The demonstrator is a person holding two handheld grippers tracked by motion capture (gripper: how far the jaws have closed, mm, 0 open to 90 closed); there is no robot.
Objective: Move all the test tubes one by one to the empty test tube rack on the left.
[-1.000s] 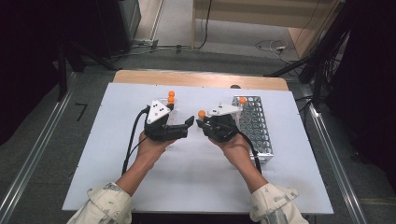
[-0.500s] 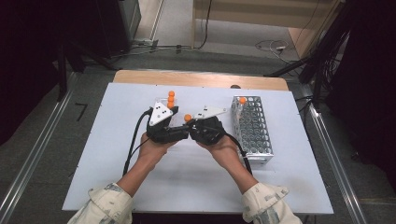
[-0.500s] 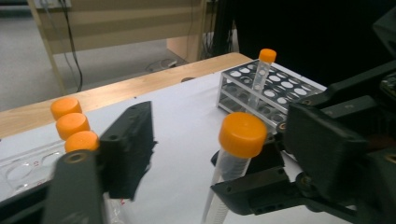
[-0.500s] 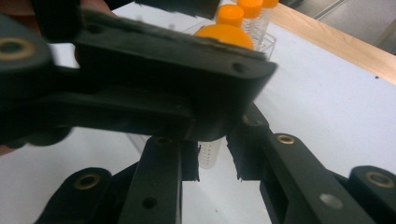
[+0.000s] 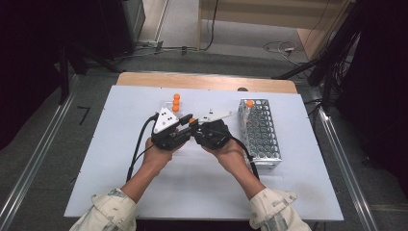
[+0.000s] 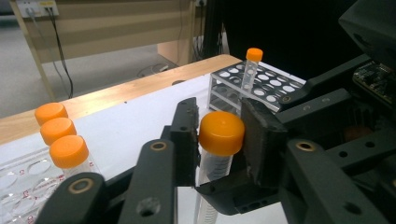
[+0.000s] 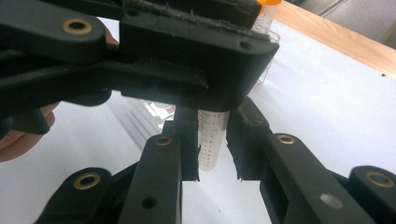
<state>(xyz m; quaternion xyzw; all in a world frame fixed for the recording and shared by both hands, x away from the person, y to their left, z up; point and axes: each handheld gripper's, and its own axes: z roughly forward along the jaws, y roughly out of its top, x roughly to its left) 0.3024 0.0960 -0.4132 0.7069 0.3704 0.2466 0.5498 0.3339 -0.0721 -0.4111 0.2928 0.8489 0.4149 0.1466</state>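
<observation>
Meeting over the middle of the desk (image 5: pixel 120 192), both grippers share one tube (image 6: pixel 212 163): the right gripper (image 7: pixel 212 144) pinches its clear graduated body, and the left gripper (image 6: pixel 219 135), whose jaws have just been closing, now clamps the orange cap (image 6: pixel 221 132) from either side. The tube stands upright in the left gripper view, long axis running straight down from cap to right-hand grip, so I'd judge a twist about that axis comes next. Metal rack (image 5: pixel 260 130) waits to the right, nearer the right hand; spare capped tubes (image 6: pixel 58 135) sit left.
</observation>
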